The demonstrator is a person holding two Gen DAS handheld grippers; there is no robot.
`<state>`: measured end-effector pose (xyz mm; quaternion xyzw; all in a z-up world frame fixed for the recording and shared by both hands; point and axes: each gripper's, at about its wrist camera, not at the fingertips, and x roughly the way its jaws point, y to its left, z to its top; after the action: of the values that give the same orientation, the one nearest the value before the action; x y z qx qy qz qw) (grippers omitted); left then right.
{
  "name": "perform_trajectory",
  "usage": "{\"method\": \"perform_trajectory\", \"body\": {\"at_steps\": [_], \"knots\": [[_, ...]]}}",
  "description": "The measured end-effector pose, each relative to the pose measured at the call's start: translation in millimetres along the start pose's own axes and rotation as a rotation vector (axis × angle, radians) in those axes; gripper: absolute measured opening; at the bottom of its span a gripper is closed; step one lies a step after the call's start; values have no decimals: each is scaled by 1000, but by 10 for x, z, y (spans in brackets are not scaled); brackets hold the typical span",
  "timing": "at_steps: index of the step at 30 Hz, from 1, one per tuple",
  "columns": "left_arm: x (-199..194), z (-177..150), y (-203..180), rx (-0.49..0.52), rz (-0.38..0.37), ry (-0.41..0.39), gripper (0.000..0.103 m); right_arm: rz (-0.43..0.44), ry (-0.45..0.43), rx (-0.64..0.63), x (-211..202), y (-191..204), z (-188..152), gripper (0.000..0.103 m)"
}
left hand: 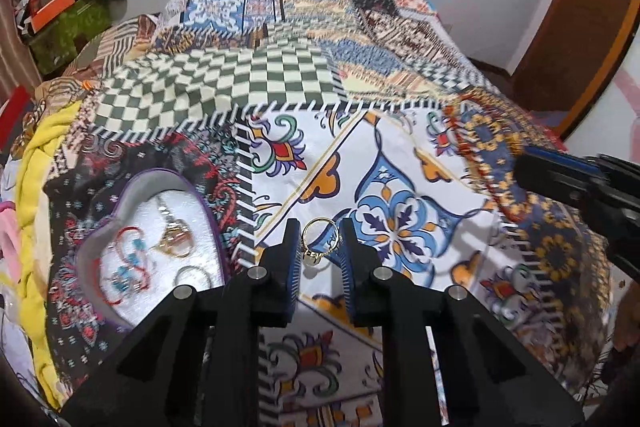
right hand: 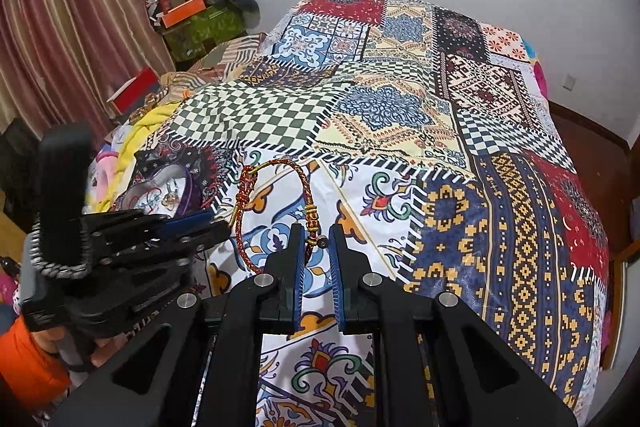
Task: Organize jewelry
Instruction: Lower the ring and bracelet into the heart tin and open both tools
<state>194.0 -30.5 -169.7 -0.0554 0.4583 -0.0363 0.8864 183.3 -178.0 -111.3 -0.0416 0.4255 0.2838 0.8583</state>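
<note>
My left gripper (left hand: 320, 231) is shut on a gold ring (left hand: 320, 227), held just above the white-and-blue patch of the bedspread. To its left lies an open heart-shaped box (left hand: 100, 227) with a purple rim and white lining. The box holds a red bracelet with turquoise beads (left hand: 128, 263), a gold piece (left hand: 174, 239) and a silver ring (left hand: 192, 273). My right gripper (right hand: 316, 235) is shut on a red-and-gold braided bracelet (right hand: 302, 179), whose loop stands up above the fingers. The heart box (right hand: 186, 195) shows far left in the right wrist view, behind the left gripper (right hand: 192, 223).
A patchwork bedspread (right hand: 400, 99) covers the bed. Yellow cloth (left hand: 40, 155) and other fabrics are piled along the left edge. Boxes and clutter (right hand: 192, 15) stand by the curtain at the back left. A wooden door (left hand: 576, 27) is at the right. A hand and an orange sleeve (right hand: 28, 359) hold the left gripper.
</note>
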Motion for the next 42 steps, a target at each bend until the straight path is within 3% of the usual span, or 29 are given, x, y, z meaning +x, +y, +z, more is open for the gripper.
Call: {"method": "perform_trajectory", "body": {"at_steps": [10, 19, 29, 42], "knots": [[-750, 8, 251, -17, 7, -147, 18, 26, -16, -40, 10, 260, 93, 11], [-1078, -6, 606, -55, 53, -216, 18, 75, -37, -80, 68, 647, 226, 11], [-1096, -83, 888, -85, 54, -229, 18, 123, 2, -122, 346, 1046, 305, 11], [-876, -185, 1081, -115, 34, -177, 18, 141, 94, -173, 783, 1348, 214, 11]]}}
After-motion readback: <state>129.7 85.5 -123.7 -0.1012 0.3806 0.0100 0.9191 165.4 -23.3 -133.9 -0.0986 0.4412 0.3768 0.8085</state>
